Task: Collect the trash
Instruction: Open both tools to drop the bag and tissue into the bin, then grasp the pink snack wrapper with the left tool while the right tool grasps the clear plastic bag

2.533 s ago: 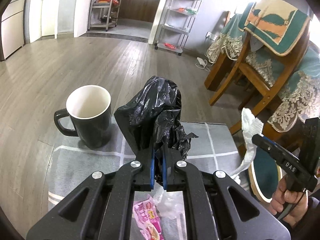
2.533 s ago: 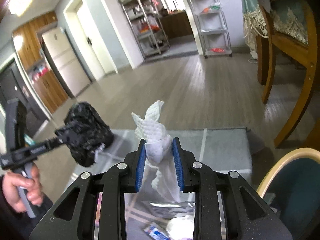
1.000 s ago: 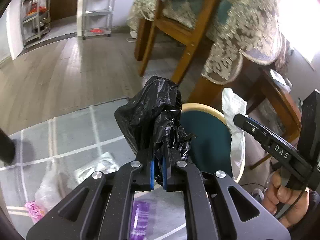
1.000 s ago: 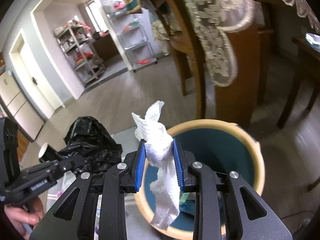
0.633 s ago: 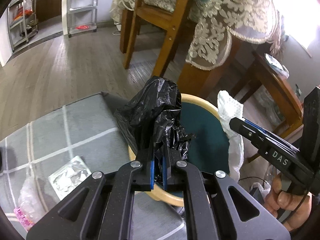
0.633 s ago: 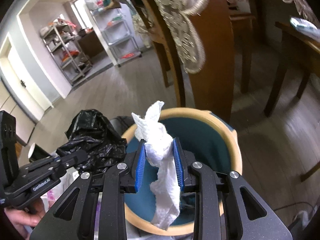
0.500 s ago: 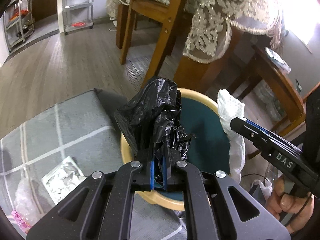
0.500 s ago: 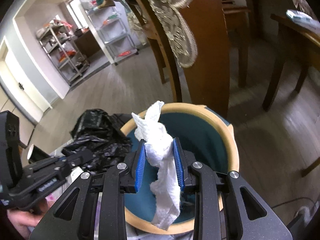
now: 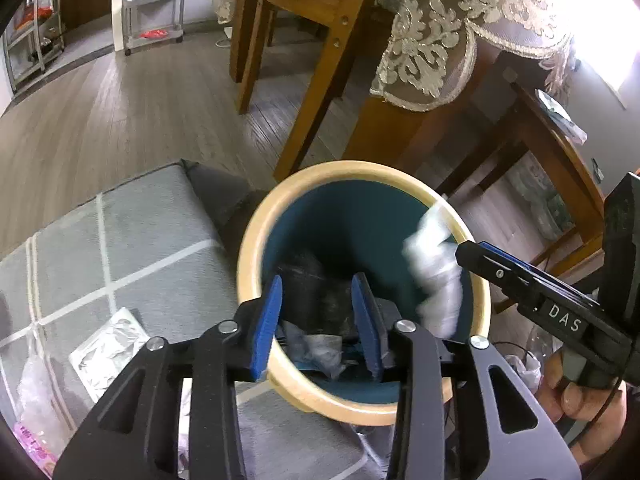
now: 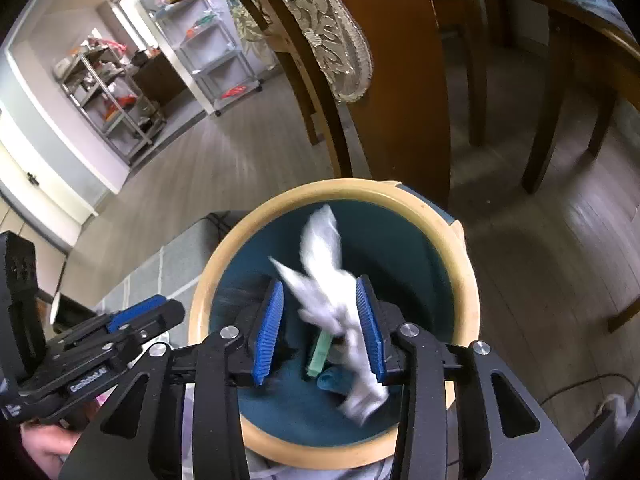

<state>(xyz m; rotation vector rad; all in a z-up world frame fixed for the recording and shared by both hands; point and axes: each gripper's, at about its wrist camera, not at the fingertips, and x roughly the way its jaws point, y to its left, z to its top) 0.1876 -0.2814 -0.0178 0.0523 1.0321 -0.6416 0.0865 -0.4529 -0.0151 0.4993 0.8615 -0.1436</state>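
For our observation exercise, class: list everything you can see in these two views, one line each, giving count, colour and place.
bin: one, teal with tan rim, beside the mat.
black bag: one, black, inside the bin.
paper towel: one, white, blurred, dropping over the bin.
mat: one, grey with white lines, left of the bin.
foil wrapper: one, silver, on the mat.
pink packet: one, pink, at the mat's near left.
wooden chair: one, brown, behind the bin.
lace cloth: one, cream, hanging beyond the bin.
left claw: open, over the bin.
right claw: open, over the bin.
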